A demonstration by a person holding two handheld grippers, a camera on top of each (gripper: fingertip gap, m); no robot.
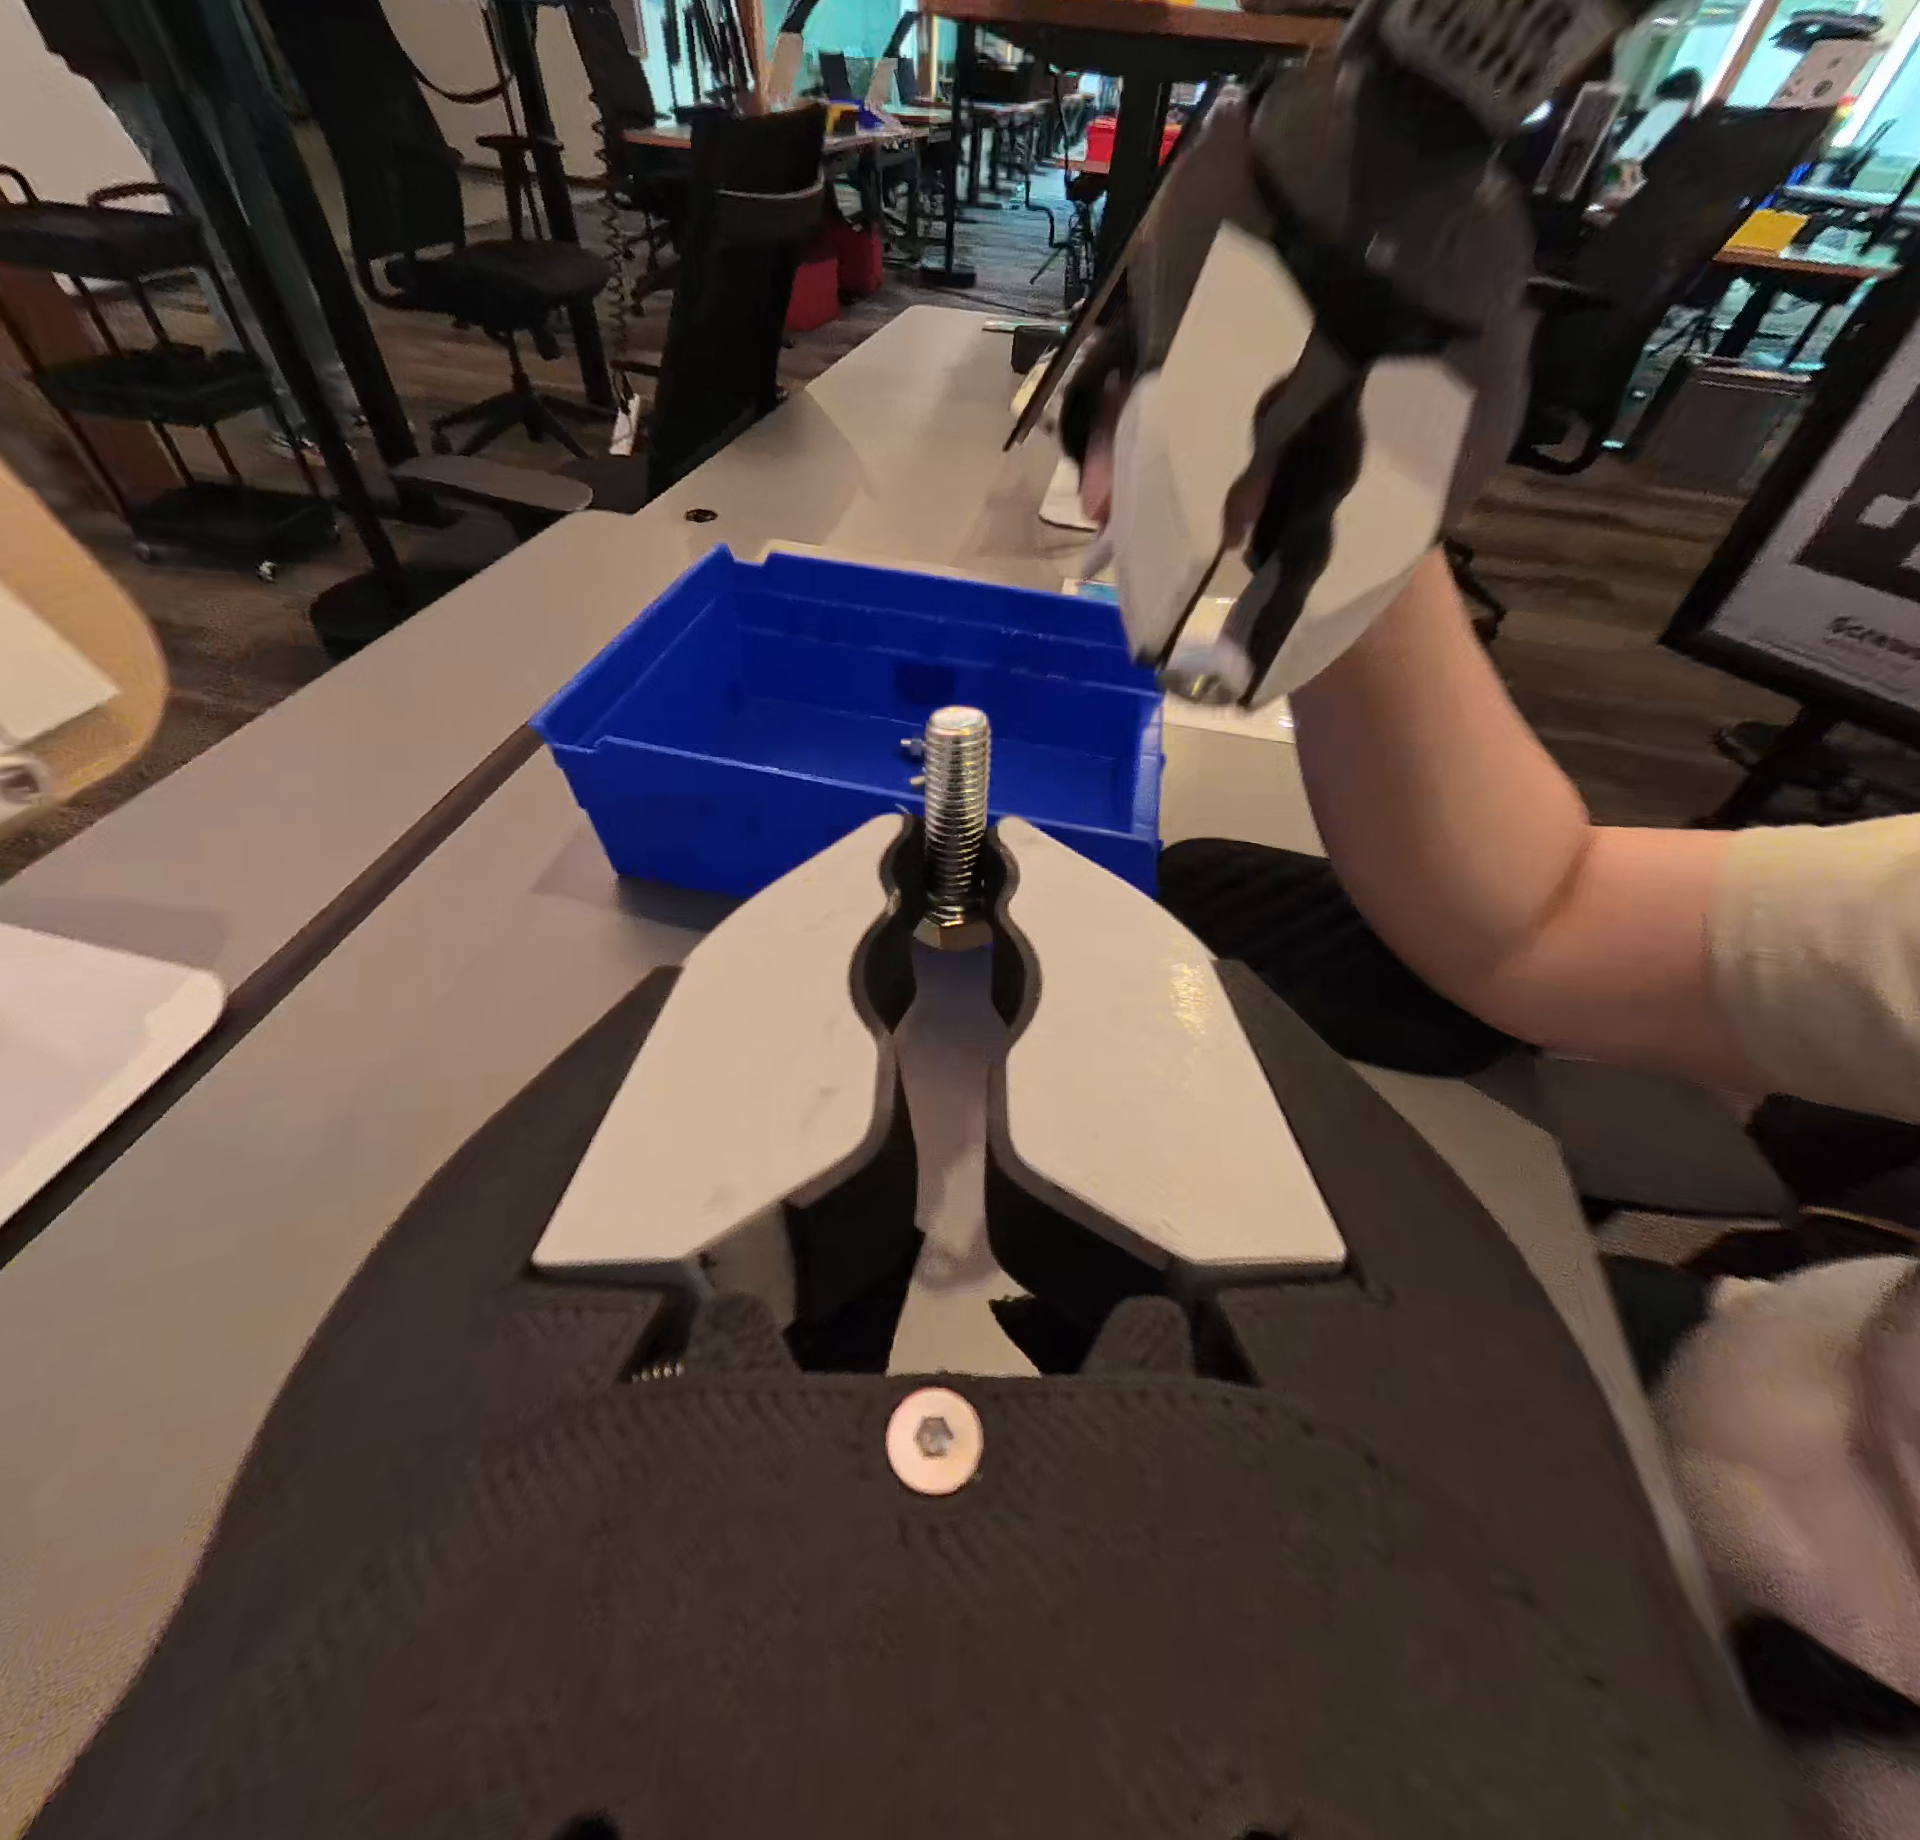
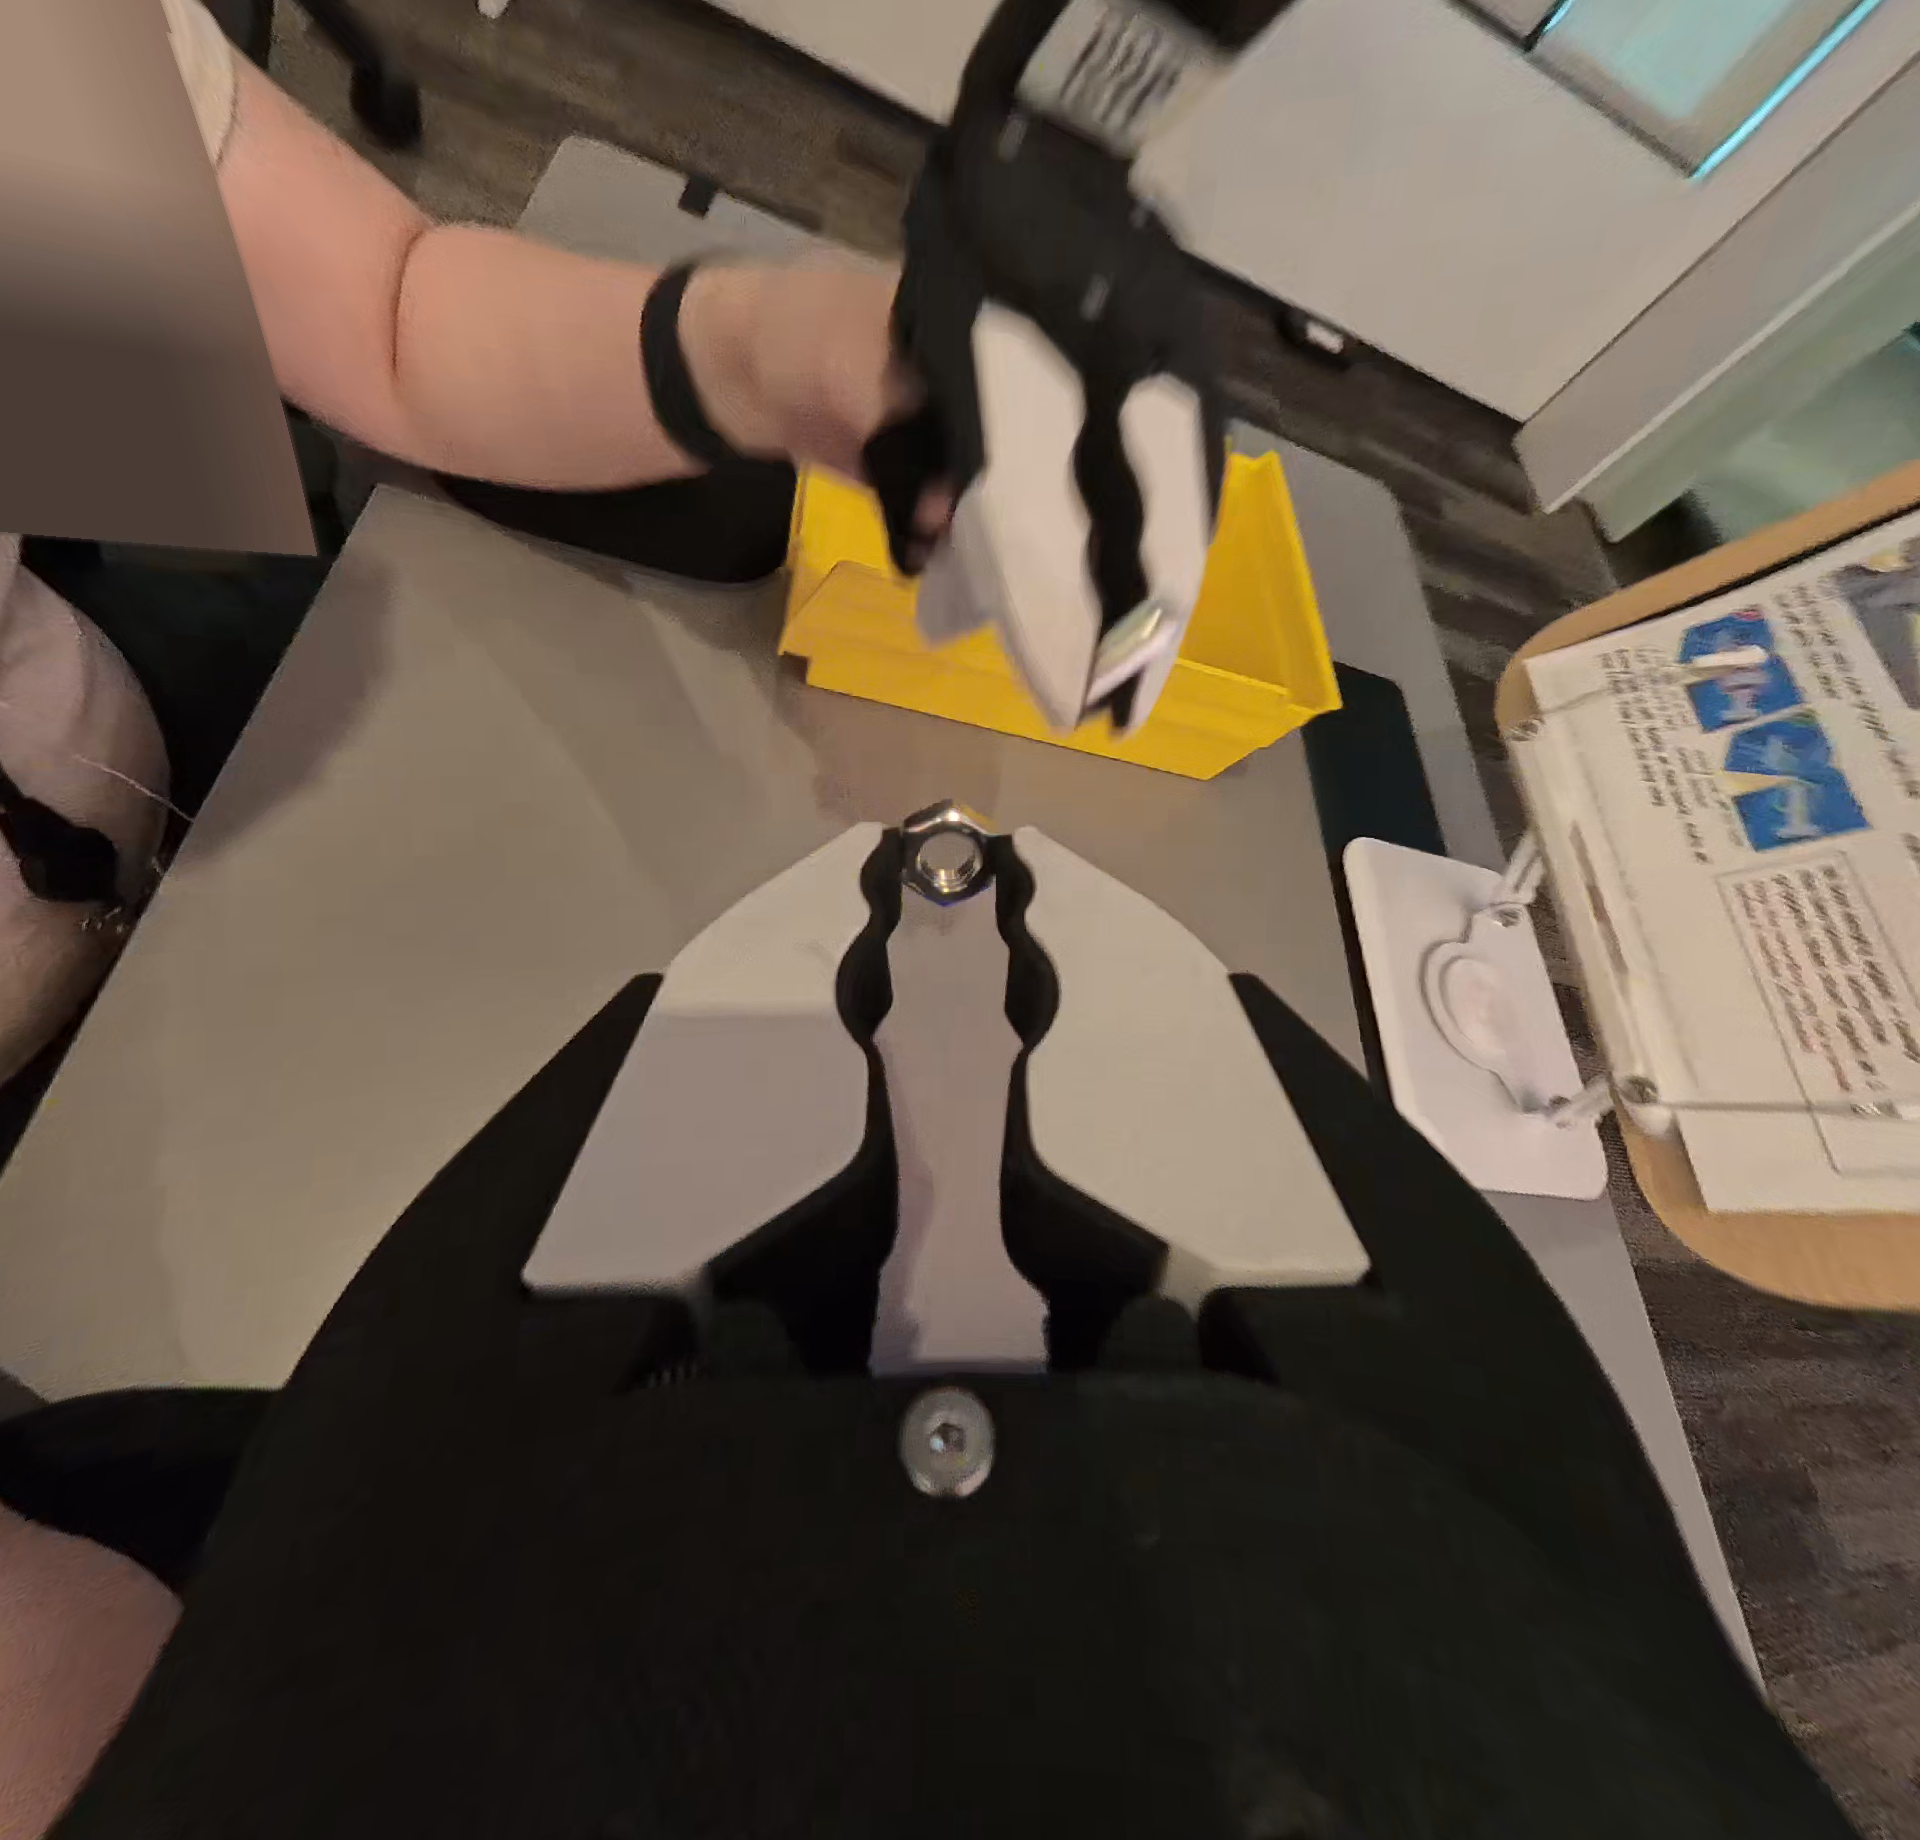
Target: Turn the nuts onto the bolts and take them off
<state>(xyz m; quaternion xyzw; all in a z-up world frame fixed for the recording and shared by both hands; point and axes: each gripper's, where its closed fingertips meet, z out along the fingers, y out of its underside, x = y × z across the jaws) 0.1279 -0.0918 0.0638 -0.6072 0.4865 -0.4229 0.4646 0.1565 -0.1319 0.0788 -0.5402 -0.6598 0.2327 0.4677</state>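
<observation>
Left gripper (image 1: 951, 881): jaws narrow, closed on the bolt (image 1: 957, 803); they grip its lower shaft just above the hex head, and the threaded end stands upright above the fingertips
Left gripper, right wrist view (image 2: 1117, 673): tilted down over the yellow bin (image 2: 1226, 689), blurred by motion; the bolt's flat hex head (image 2: 1143, 632) shows between its fingertips
Right gripper (image 2: 945, 855): jaws narrow, holding a hex nut (image 2: 942, 860) at the very tips, the nut's bore facing the camera
Right gripper, left wrist view (image 1: 1210, 663): hangs tip-down above and to the right of the bolt's top, apart from it, with the nut (image 1: 1205, 670) as a blurred silver spot at its tips
Nut and bolt: not joined; each is held in the air by its own gripper, the nut near the bolt's free end
Blue bin (image 1: 852, 730): sits on the grey surface (image 1: 312, 1063) behind the bolt; some small metal parts lie inside, too small to name
Yellow bin: on the surface near its far edge in the right wrist view, partly hidden by the left gripper
Person: a bare forearm (image 1: 1455, 803) runs to the right gripper; another forearm with a black wrist strap (image 2: 520, 367) runs to the left gripper
Off the surface: a white plate (image 2: 1475, 1011) and a printed sheet on a wooden board (image 2: 1766, 855) lie to the right
</observation>
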